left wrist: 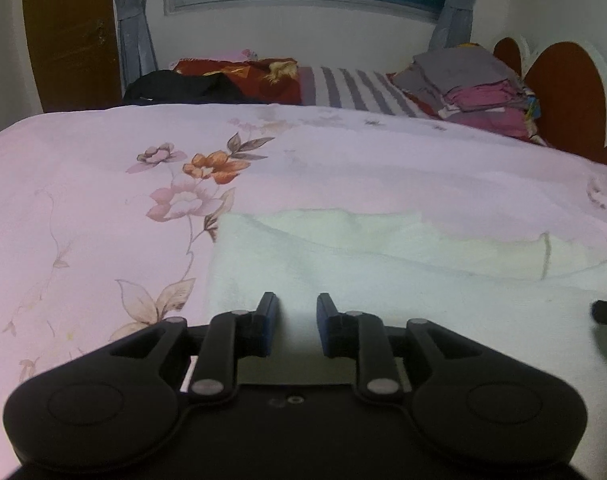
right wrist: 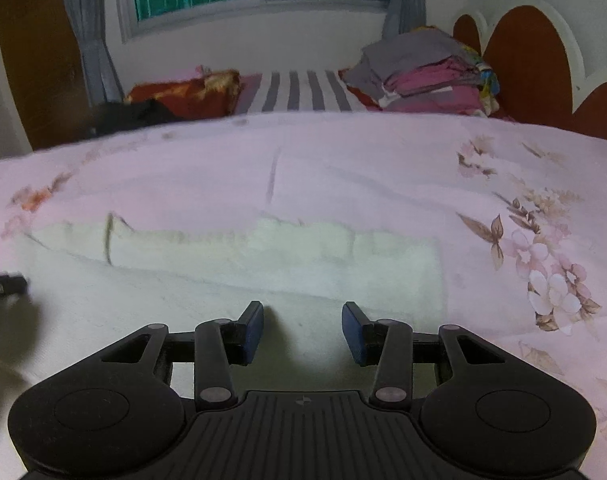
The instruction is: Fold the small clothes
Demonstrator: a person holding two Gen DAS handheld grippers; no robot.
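Both claws hang apart and empty over the pale cloth: my left claw (left wrist: 298,312) narrowly, my right claw (right wrist: 303,320) wider. That cloth (left wrist: 383,272) lies on the floral bedsheet (left wrist: 83,200), one fold apparently made; further folds remain.

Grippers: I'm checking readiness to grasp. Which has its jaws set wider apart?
The right gripper; its jaws gape wider over the white cloth than the left gripper's. Neither holds anything.

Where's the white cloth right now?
The white cloth lies on the floral bedsheet, under both open grippers, left and right.
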